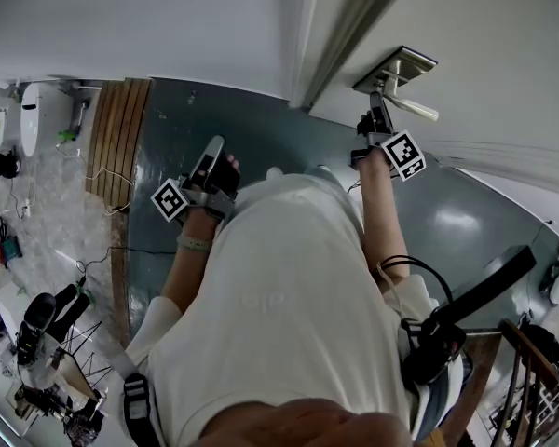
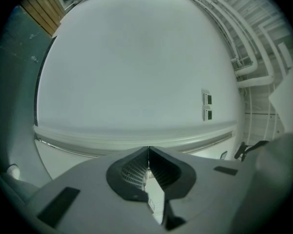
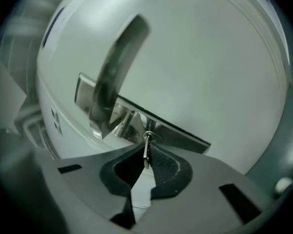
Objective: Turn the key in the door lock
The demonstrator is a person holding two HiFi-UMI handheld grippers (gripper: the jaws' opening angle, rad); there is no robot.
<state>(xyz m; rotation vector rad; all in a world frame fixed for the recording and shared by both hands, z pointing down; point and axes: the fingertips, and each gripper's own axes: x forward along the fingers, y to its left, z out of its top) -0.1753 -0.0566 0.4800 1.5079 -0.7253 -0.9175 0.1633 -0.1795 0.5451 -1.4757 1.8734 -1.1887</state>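
Observation:
The metal key point(image 3: 146, 157) sticks out of the lock plate point(image 3: 176, 133) below the silver door handle point(image 3: 112, 72). My right gripper point(image 3: 147, 146) is shut on the key's flat head, with a small ring showing just beyond the tips. The head view has this right gripper point(image 1: 377, 124) pressed up to the lock plate point(image 1: 398, 68) on the white door point(image 1: 503, 54), under the handle point(image 1: 412, 108). Off to the left, away from the door, my left gripper point(image 1: 211, 161) is held over the floor. Its jaws meet with nothing between them in the left gripper view point(image 2: 148, 150).
A grey-blue floor point(image 1: 261, 138) runs to a strip of wooden boards point(image 1: 119, 138) at the left, with cables and gear beyond. A railing point(image 1: 531, 380) stands at the lower right. A white wall with two small switches point(image 2: 207, 106) faces the left gripper.

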